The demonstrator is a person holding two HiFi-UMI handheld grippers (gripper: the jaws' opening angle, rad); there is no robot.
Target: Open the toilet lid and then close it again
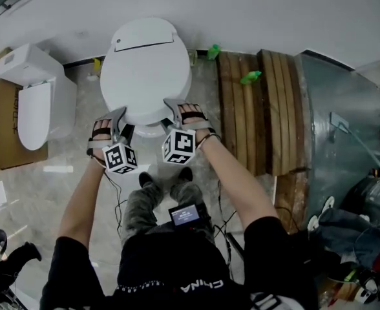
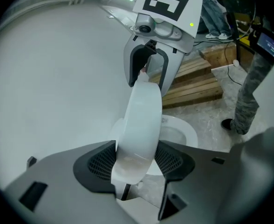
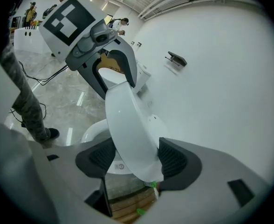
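Observation:
The white toilet lid (image 1: 145, 70) is tilted a little above the bowl (image 2: 179, 129), which shows beneath it in both gripper views. My left gripper (image 1: 117, 123) grips the lid's front rim on the left, and my right gripper (image 1: 176, 110) grips it on the right. In the left gripper view the lid (image 2: 139, 120) runs edge-on between the black pads of the left gripper (image 2: 134, 160), touching both. The right gripper view shows the lid (image 3: 127, 125) the same way between the pads of the right gripper (image 3: 134, 160).
A second white toilet (image 1: 35, 102) sits on a cardboard box at the left. Wooden pallets (image 1: 248, 108) and a grey metal casing (image 1: 332, 121) stand at the right. Small green items (image 1: 250, 77) lie on the pallets. Cables trail on the floor by the person's feet (image 1: 164, 179).

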